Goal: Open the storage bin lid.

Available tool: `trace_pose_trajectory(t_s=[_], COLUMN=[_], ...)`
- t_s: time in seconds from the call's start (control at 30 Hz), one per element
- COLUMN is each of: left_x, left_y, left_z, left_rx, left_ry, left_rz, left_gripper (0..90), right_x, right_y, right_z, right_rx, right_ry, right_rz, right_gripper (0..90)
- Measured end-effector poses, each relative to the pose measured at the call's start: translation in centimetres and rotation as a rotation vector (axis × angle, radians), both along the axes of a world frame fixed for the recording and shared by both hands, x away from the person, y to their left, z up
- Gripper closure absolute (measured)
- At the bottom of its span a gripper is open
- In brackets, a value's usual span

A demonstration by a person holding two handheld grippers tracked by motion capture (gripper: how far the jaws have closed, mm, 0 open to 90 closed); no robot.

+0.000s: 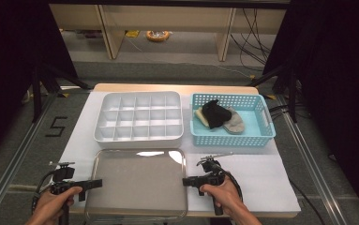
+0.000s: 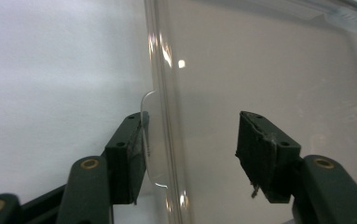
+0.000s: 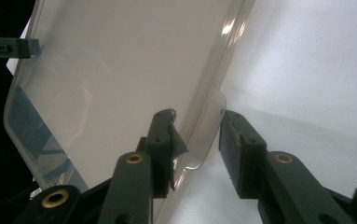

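Between both claws (image 1: 142, 183), clear lid (image 1: 137, 180)

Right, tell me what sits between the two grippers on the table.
The clear lid lies flat between them in the high view. The left gripper is at its left edge and the right gripper at its right, each with open jaws straddling a side tab.
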State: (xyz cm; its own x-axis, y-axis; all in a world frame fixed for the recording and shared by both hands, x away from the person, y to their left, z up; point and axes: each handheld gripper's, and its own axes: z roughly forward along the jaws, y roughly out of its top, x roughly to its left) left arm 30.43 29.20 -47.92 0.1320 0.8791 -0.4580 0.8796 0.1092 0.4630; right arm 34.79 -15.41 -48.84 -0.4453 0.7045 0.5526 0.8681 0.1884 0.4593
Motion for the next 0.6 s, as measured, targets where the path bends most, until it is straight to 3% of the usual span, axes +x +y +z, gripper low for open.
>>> trace_pose_trajectory(t_s=[0.13,0.23,0.33,0.4,0.57,0.6], left_x=[0.0,-0.1,-0.1,-0.1,-0.4,-0.5], left_y=[0.2,0.4,0.5,0.7,0.1,-0.2], left_z=[0.3,0.6,0.9,1.4,2.3,2.5], left_rx=[0.058,0.055,0.09,0.09,0.068,0.065], left_ry=[-0.009,-0.031,-0.058,-0.066,-0.09,-0.094], left_rz=[-0.009,-0.007,-0.011,-0.012,-0.038,-0.047], left_gripper=[38.7,44.1,43.2,43.1,43.8,43.7], right_x=[-0.1,-0.2,-0.1,-0.1,0.1,0.0], right_y=[0.1,0.2,0.0,-0.3,-1.6,-1.6], right_z=[0.1,0.2,0.2,0.7,1.5,1.8], right_rx=[-0.012,-0.026,-0.01,-0.047,-0.048,-0.04], right_ry=[-0.008,-0.017,-0.012,-0.045,-0.064,-0.045], right_rz=[-0.004,-0.002,0.0,-0.004,-0.039,-0.053], right_gripper=[64.5,62.7,57.0,54.9,47.8,46.7])
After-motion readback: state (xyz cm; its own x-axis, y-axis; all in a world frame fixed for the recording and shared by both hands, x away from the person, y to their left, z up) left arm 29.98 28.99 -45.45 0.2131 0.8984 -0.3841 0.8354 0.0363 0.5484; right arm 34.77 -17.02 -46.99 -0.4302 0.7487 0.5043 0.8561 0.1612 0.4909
